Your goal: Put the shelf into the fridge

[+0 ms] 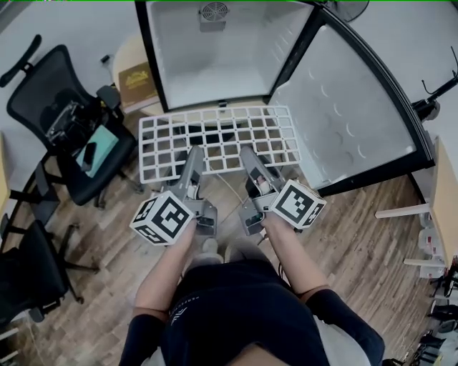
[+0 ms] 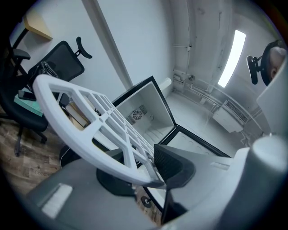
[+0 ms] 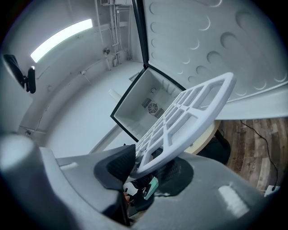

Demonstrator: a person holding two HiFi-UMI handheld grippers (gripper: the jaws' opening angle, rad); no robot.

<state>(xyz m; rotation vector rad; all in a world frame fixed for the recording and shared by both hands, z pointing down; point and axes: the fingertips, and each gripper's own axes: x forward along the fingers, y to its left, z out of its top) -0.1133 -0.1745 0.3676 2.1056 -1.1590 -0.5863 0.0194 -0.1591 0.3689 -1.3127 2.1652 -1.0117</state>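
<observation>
Shelf (image 1: 222, 141) in L gripper (image 1: 195, 153), R gripper (image 1: 247, 153), fridge (image 1: 215, 64) top cropped

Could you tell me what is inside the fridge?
Bare white walls and a round fan grille show; in both gripper views the white grid shelf covers part of it.

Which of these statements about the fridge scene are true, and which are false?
1. The left gripper and right gripper both clamp the white grid shelf. True.
2. A black office chair stands left of the fridge in the head view. True.
3. The fridge door is shut. False: the door stands open.
4. The white grid shelf lies inside the fridge. False: it is held outside, before the opening.
</observation>
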